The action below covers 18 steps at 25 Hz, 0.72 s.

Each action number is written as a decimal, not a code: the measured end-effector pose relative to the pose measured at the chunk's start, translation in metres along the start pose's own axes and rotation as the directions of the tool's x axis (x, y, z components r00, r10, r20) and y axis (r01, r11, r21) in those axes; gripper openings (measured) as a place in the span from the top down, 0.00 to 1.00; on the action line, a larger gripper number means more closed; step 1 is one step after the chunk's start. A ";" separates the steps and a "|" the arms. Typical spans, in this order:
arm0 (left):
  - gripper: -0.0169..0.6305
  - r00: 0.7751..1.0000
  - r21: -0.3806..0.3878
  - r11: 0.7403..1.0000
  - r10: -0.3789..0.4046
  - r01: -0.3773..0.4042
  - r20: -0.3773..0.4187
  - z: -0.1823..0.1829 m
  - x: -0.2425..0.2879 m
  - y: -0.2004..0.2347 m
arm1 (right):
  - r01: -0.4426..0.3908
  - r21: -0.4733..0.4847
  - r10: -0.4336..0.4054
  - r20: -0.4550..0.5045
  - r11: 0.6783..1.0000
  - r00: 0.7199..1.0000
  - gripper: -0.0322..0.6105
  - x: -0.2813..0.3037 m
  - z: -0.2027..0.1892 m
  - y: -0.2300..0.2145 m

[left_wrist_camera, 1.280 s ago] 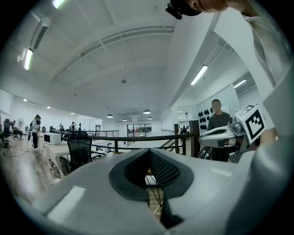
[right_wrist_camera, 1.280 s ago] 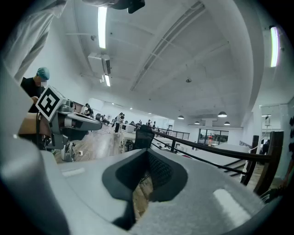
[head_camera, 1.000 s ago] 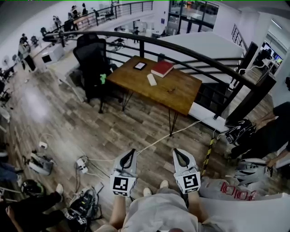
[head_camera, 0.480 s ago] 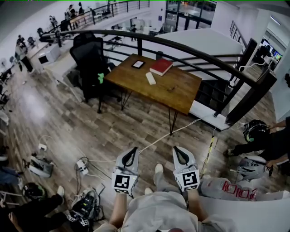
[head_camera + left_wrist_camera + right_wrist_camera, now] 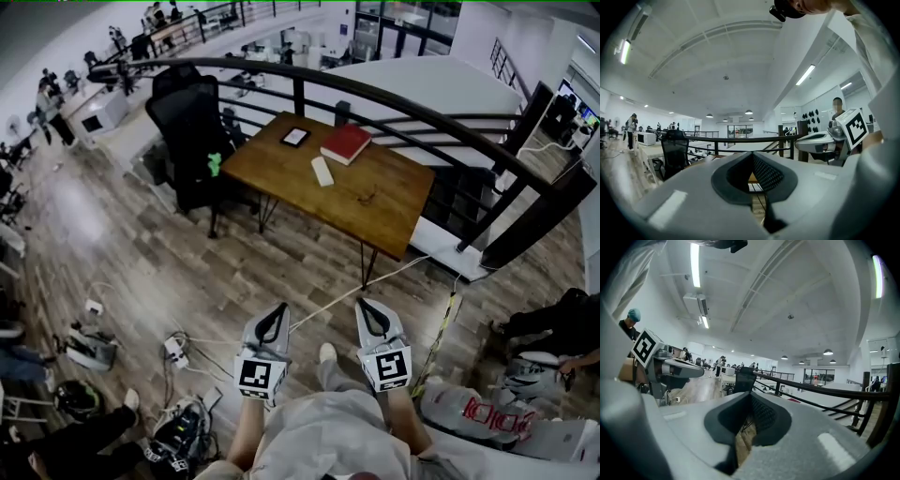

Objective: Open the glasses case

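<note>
A white glasses case lies shut on the wooden table far ahead of me, between a red book and a dark tablet. Both grippers are held side by side close to my body, well short of the table and pointing level toward it. My left gripper has its jaws together and nothing between them, and my right gripper is likewise shut and empty. In the left gripper view the jaw tips meet with the railing beyond. The right gripper view shows the same at its tips.
A black office chair stands at the table's left end. A curved black railing runs behind the table. Cables and power strips lie on the wood floor at left. Bags and a seated person are at right.
The table and railing have drawn nearer in the head view as I move toward them. Both grippers keep their place before me, still shut.
</note>
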State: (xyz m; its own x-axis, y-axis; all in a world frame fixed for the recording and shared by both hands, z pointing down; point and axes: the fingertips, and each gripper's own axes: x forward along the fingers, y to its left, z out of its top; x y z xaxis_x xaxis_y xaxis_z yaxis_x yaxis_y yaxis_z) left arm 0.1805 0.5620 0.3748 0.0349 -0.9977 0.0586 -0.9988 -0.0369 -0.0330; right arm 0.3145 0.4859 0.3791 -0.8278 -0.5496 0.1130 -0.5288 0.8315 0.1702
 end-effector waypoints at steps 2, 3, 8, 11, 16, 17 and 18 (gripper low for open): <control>0.94 1.000 0.000 1.000 0.010 -0.010 0.004 0.006 0.023 0.009 | -0.015 0.000 0.015 0.004 1.000 1.000 0.95 0.022 0.003 -0.016; 0.94 1.000 0.001 1.000 0.016 -0.016 0.004 0.009 0.035 0.013 | -0.021 0.000 0.021 0.005 1.000 1.000 0.95 0.033 0.005 -0.025; 0.94 0.999 -0.001 0.999 0.041 -0.041 -0.023 0.017 0.094 0.030 | -0.049 -0.002 0.049 0.010 0.999 0.999 0.95 0.081 0.010 -0.068; 0.94 0.998 0.014 0.998 0.060 -0.060 -0.014 0.023 0.125 0.037 | -0.062 0.007 0.062 0.008 0.998 0.998 0.95 0.104 0.006 -0.092; 0.94 0.995 0.018 0.995 0.094 -0.093 -0.022 0.024 0.162 0.054 | -0.076 0.014 0.076 0.013 0.997 0.997 0.95 0.138 0.004 -0.119; 0.94 0.995 0.017 0.995 0.099 -0.099 -0.024 0.024 0.168 0.057 | -0.080 0.014 0.080 0.015 0.997 0.997 0.95 0.144 0.004 -0.122; 0.94 0.994 0.015 0.995 0.104 -0.104 -0.027 0.025 0.173 0.061 | -0.082 0.017 0.082 0.016 0.996 0.997 0.95 0.150 0.004 -0.125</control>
State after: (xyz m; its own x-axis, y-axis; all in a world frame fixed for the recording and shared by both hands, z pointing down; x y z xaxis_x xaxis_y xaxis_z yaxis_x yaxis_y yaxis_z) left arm 0.1268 0.3853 0.3578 -0.0701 -0.9942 0.0817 -0.9964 0.0658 -0.0535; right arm 0.2558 0.2993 0.3710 -0.8711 -0.4784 0.1110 -0.4622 0.8751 0.1435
